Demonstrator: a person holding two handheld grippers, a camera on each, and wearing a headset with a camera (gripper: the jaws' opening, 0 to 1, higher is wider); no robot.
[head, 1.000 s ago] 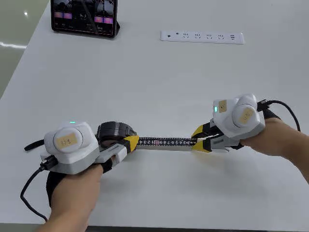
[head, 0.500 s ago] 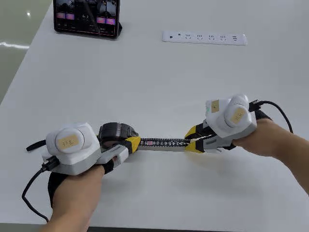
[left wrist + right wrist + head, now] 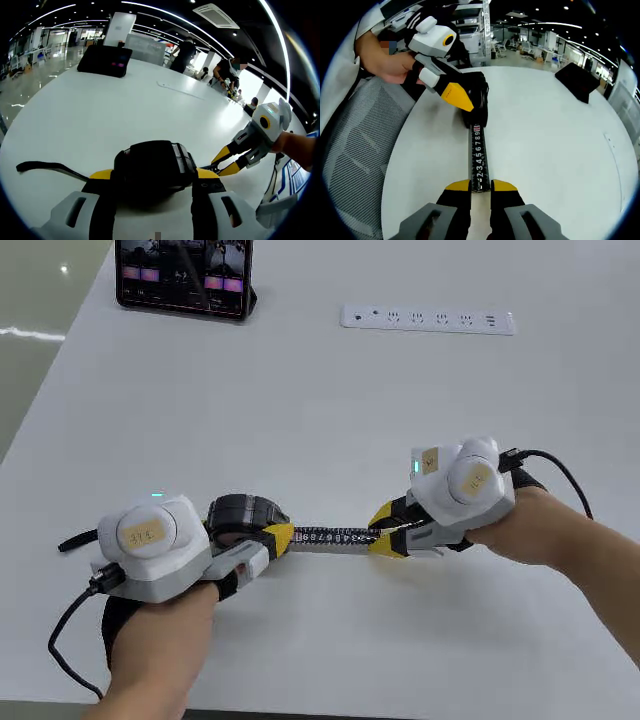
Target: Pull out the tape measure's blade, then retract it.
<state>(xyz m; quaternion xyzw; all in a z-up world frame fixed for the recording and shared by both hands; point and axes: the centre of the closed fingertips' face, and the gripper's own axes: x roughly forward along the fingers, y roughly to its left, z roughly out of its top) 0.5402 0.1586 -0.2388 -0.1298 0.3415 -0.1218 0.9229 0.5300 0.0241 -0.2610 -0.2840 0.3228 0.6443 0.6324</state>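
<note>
Blade [image 3: 330, 537]: exposed run shortened; right gripper [image 3: 385, 540], pinching its tip, now nearer the tape measure case [image 3: 238, 510], clamped in the left gripper [image 3: 155, 174]. Retraction apparently under way.

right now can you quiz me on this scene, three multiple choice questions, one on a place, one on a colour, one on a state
1. In the head view, where does the power strip lie?
A. right of the tablet, on the far part of the table
B. at the near edge
C. on the floor

2. What colour is the tape's case?
A. red
B. black
C. white

3. How is the blade?
A. fully retracted
B. partly out, its end in the right gripper's jaws
C. out and lying loose

Answers:
1 A, the power strip sits far off, level with the tablet.
2 B, the case in the left gripper's jaws is black.
3 B, numbers show along the blade between the case and the right gripper.
</note>
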